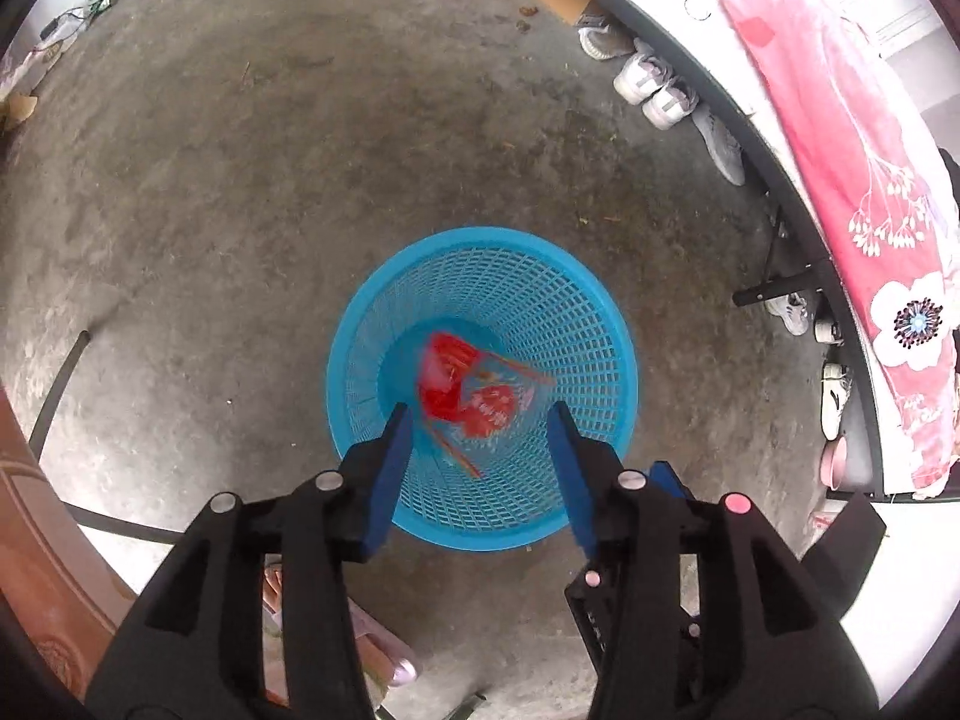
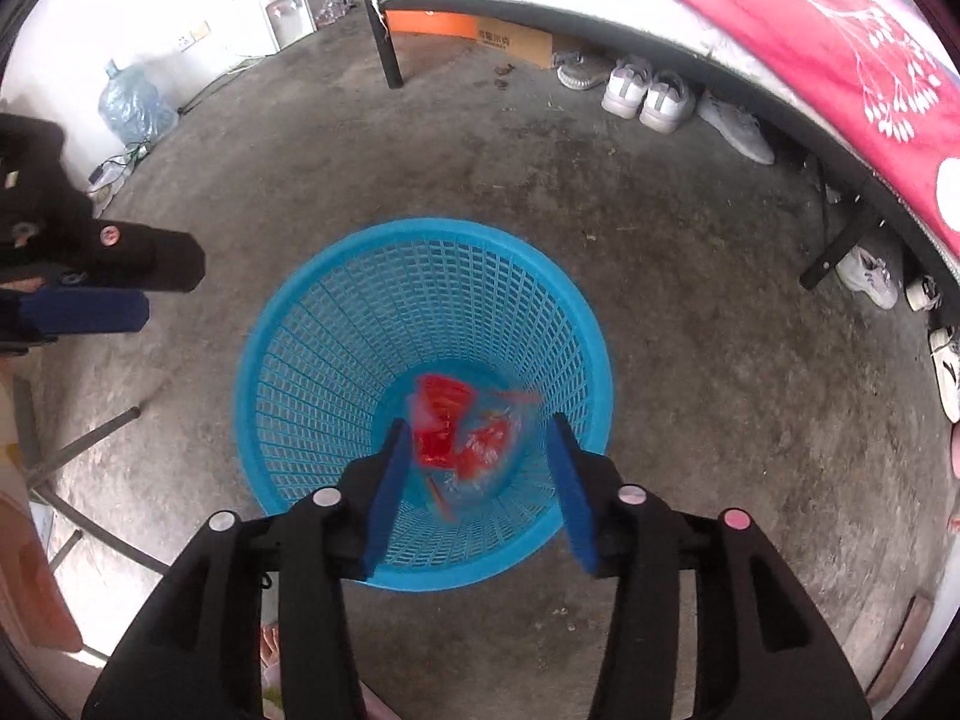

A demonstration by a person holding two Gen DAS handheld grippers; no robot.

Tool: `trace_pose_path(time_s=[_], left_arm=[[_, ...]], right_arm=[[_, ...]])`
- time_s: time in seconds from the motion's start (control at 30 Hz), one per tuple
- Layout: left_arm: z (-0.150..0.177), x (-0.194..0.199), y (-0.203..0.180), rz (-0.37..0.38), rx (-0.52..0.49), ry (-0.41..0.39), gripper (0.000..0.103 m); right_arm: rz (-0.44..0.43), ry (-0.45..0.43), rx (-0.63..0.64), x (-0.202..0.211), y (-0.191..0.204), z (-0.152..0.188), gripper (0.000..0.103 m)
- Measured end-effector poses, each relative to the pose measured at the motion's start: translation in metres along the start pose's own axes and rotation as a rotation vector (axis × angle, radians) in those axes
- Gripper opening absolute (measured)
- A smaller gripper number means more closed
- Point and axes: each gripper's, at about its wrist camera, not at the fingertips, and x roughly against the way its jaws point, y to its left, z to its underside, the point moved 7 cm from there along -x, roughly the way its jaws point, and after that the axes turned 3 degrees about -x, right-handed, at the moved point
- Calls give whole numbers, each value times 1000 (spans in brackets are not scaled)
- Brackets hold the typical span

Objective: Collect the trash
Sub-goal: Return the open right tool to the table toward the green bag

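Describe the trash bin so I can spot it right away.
Start at the bed with the pink blanket and shoes underneath. On the bare concrete floor before it stands a round basket. It is the only bright blue mesh thing, with red wrappers inside.

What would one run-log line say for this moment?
left gripper: open, empty | right gripper: open, empty | red wrapper: inside blue basket, blurred | basket: upright on floor
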Motion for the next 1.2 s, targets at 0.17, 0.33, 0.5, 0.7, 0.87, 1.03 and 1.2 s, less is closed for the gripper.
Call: trace_pose_path(time_s=[0.17,0.33,0.5,0.7,0.87,1.03,1.2], left_arm=[[1,28,-12,31,-19,-43,45],[4,85,-21,82,-29,-144,45],[24,164,-18,98,-36,-283,50],[72,256,10,60,0,-433,53],[126,324,40,15,43,-555,57],[187,380,78,-50,94,-671,61],[251,419,125,-153,165,-757,61]], right_arm=[[-20,-26,9,30,1,1,51],[-65,-62,46,73,11,-1,62],[-80,-121,135,132,30,-1,67],[-137,-184,250,203,64,9,71],[-190,-264,381,264,105,29,76],[-258,-323,488,308,149,49,82],[-360,-326,596,336,204,79,88]])
